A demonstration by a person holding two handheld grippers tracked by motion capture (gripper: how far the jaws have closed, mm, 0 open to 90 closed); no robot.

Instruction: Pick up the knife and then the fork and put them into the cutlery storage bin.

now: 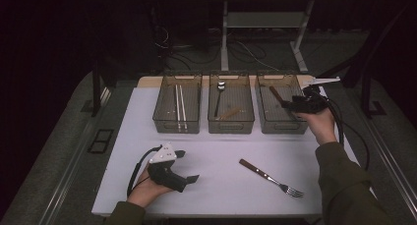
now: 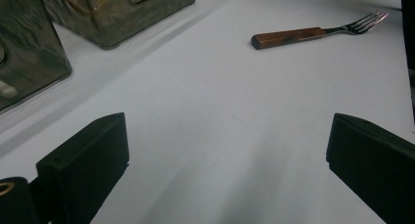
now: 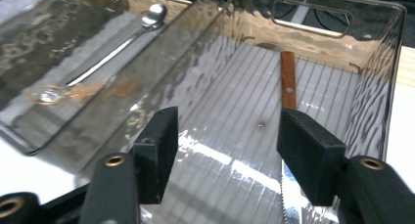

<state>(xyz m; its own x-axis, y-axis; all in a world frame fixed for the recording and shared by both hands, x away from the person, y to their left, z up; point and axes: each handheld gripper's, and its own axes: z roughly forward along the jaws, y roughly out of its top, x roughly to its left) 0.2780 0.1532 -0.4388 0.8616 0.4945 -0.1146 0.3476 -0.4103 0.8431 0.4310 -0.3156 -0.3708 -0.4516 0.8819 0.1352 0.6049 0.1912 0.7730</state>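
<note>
White table; right gripper (image 3: 227,153) jaws apart over knife (image 3: 288,82)

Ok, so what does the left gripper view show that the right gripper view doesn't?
The left gripper view has the fork lying on the white table beyond the open left gripper. The right gripper view has the knife in a bin by the open right gripper, plus a spoon. Both take in smoky clear bins and table.

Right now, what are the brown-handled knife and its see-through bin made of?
The brown-handled knife seems to have a matt wooden handle with a rivet and a shiny, toothed metal blade. The see-through bin looks like glossy smoky plastic: wavy reflections, ribbed floor.
</note>
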